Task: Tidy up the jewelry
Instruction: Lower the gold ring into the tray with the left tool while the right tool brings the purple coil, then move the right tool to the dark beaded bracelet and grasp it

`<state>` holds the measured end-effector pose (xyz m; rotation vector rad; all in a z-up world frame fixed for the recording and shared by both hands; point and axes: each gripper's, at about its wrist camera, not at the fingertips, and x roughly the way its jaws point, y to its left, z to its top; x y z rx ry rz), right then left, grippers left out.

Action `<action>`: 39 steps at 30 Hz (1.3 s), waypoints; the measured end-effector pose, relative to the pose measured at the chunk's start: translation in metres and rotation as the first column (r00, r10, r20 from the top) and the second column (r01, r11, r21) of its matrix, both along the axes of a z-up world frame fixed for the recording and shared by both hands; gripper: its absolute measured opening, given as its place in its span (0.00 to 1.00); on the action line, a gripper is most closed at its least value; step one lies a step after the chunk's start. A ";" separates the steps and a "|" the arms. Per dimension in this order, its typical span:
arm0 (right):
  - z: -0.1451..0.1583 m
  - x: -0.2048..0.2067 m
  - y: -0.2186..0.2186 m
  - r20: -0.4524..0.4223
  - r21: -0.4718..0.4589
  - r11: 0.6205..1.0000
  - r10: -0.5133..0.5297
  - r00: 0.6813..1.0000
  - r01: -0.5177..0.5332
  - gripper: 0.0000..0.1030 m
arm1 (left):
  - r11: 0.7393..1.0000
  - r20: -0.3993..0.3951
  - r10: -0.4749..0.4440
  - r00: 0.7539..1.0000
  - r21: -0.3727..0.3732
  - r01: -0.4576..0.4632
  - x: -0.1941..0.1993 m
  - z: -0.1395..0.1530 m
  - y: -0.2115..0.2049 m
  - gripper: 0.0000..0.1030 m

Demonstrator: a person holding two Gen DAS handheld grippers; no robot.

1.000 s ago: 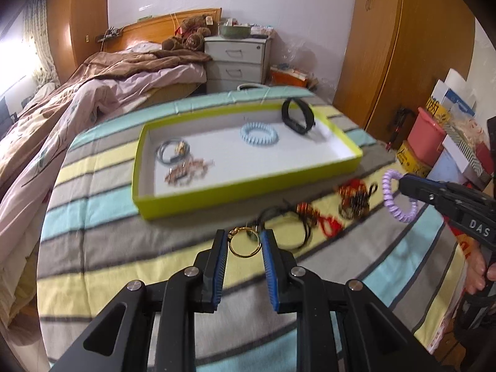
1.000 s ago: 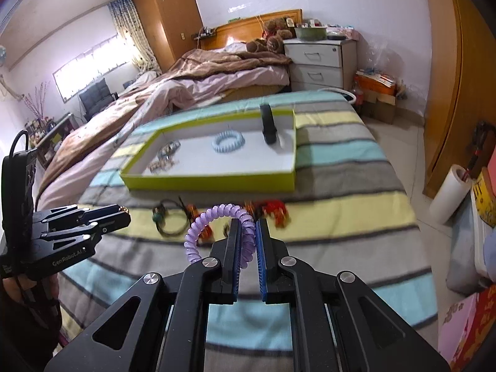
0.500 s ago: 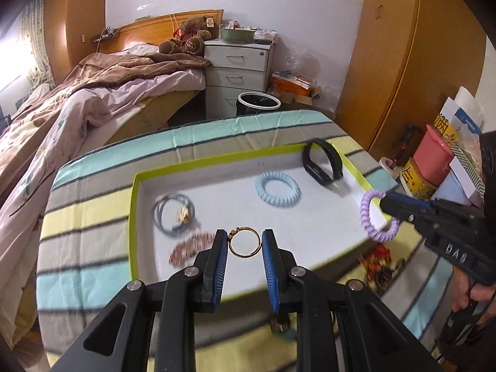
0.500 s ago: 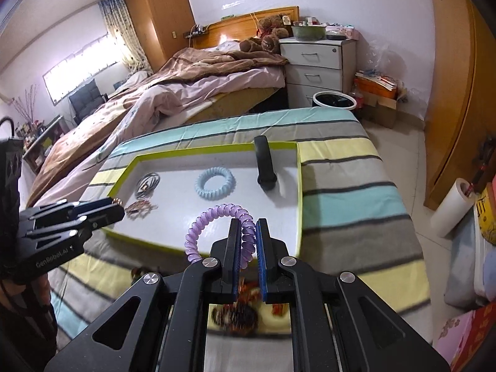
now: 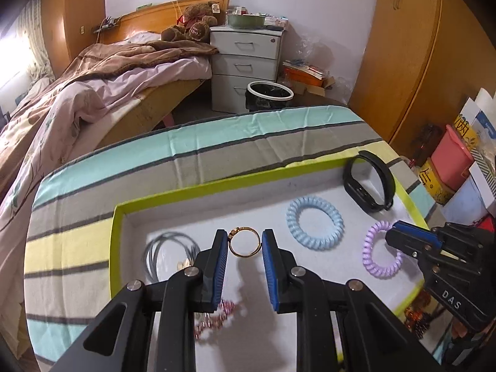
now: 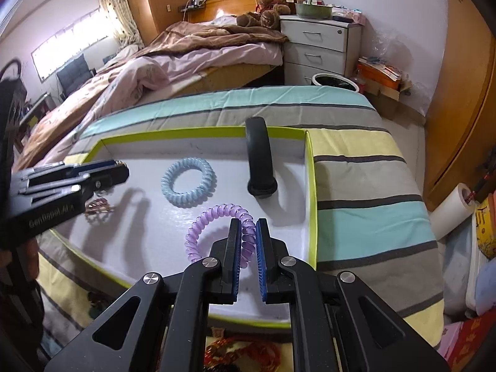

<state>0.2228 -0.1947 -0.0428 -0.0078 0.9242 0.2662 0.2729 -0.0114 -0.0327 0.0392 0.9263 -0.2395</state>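
Jewelry is going into the tray (image 5: 313, 176): in the left wrist view the left gripper (image 5: 245, 243) is pinching a gold ring (image 5: 243, 241) just above the tray floor, beside gray loops (image 5: 169, 252) and a blue coil (image 5: 314, 222). Released here, the ring could roll or bounce. In the right wrist view the right gripper (image 6: 248, 237) is clamping a purple coil (image 6: 217, 228) over the tray near the black band (image 6: 259, 158); springy, it could snag a pad.

Two grippers over the jewelry tray

The left gripper (image 5: 245, 245) pinches a gold ring (image 5: 244, 241) above the lime-edged tray (image 5: 115, 248); the right gripper (image 5: 391, 232) holds a purple coil band (image 5: 382, 254) beside the blue coil band (image 5: 314, 222) and black wristband (image 5: 369, 185).
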 end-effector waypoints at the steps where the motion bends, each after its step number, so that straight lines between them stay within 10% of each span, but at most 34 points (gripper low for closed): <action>1: -0.001 0.001 -0.001 0.001 -0.005 1.000 -0.001 1.000 0.001 0.09 | 1.000 -0.008 0.002 1.000 0.000 -0.002 0.004 -0.002 0.000 0.22; 27: -0.004 0.008 0.005 0.016 -0.054 0.999 0.002 1.000 -0.001 0.11 | 0.999 -0.051 0.028 0.998 -0.022 -0.029 0.016 -0.019 0.002 0.34; 39: 0.008 -0.009 -0.001 0.054 -0.007 1.000 0.000 0.999 0.000 0.34 | 0.999 -0.015 0.026 1.000 -0.035 -0.027 -0.013 0.003 0.002 0.39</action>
